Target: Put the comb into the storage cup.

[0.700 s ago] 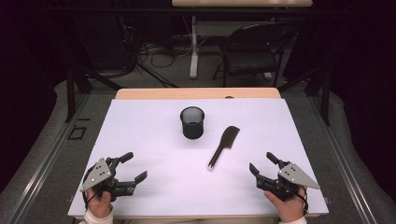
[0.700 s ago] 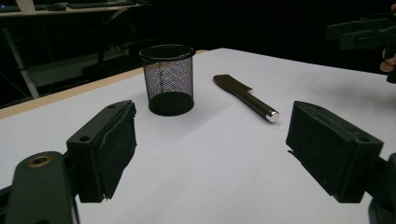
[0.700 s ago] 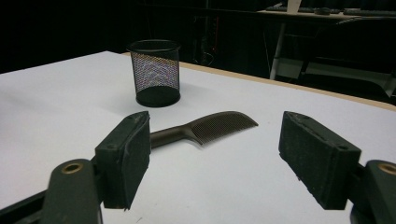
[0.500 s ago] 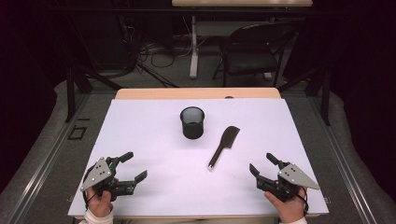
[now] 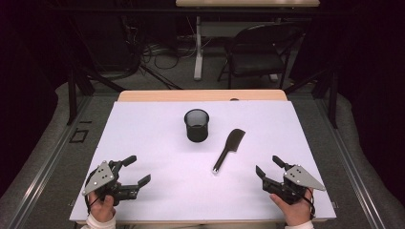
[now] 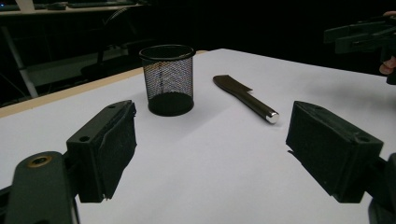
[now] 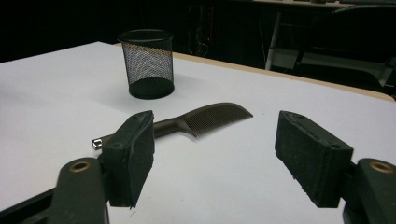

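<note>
The comb (image 5: pixel 228 150) lay flat just right of the mesh cup (image 5: pixel 197 125), handle toward the person, likely easy to grab. The right gripper (image 5: pixel 271 168) waited near that handle, jaws wide and empty; the left gripper (image 5: pixel 133 169), also wide and empty, sat well apart.

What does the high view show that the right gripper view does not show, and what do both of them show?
High view: both hands with the left gripper and right gripper open near the table's front edge, and the chair behind.
Right gripper view: the comb's fine teeth, seen between its own open jaws.
Both: the upright mesh cup and the comb lying apart beside it.
</note>
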A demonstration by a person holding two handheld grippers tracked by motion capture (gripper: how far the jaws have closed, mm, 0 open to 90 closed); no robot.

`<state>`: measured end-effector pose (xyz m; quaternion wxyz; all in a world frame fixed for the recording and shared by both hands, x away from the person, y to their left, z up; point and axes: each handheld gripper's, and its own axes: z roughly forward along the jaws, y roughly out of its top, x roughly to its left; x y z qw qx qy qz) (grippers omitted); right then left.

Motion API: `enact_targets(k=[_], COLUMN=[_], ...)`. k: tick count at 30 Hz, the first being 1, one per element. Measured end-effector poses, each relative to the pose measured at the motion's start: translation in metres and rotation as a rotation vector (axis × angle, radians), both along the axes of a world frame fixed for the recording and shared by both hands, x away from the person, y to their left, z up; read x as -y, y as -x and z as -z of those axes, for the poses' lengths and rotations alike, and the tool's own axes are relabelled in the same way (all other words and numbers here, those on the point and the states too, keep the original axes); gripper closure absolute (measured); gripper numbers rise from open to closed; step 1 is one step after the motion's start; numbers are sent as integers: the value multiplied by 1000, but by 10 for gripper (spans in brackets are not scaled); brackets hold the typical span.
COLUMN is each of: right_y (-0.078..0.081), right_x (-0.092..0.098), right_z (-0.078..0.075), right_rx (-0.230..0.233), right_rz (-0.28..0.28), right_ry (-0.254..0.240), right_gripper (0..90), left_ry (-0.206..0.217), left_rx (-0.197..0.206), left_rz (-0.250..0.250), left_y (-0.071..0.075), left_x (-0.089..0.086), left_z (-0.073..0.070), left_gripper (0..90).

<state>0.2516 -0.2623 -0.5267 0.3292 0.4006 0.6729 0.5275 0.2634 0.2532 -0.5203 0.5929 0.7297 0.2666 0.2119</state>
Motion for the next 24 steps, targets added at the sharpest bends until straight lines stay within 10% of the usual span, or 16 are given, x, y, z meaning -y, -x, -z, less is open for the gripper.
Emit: enact_targets(k=[12, 24], right_y=[-3, -14], right_x=[-4, -17], right_z=[-4, -13], right_rx=[-18, -16], right_rz=[-20, -77], right_ry=[60, 222], right_gripper=[320, 334], left_ry=[-5, -12], left_rx=[8, 7], left_rz=[8, 9], left_y=[3, 3], left_x=[0, 1], left_z=[0, 0], left_gripper=[160, 160])
